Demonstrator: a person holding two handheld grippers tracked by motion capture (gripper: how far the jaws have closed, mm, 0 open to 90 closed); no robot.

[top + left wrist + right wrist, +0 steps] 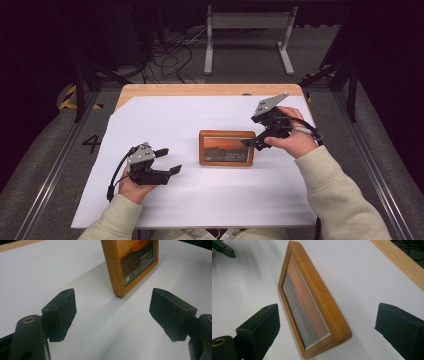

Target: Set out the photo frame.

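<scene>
While the person's left hand rests on the white sheet (200, 200) that covers the table (150, 90), the left tongs (169, 160) sit at the left of the high view, jaws spread wide with nothing between them, pointing toward the middle. From the left gripper view, both black pads (62, 312) stand apart over bare sheet, and a corner of the wooden picture frame (130, 265) shows just ahead, not touched.

At the centre lies the picture frame (226, 147), face up and flat on the sheet, showing an orange sunset print.

At the right, the right tongs (250, 143) hover at the frame's right edge, held from above by the right hand (295, 135). Their jaws are also released; the right gripper view shows the frame (312, 307) lying between the spread pads without either pressing it.

Judging from this, the frame lies too flat for an easy grip: pads closing on its shallow edge could slip off, or push it sliding across the smooth sheet. A one-sided lift might tip it and let it drop on its glass.
</scene>
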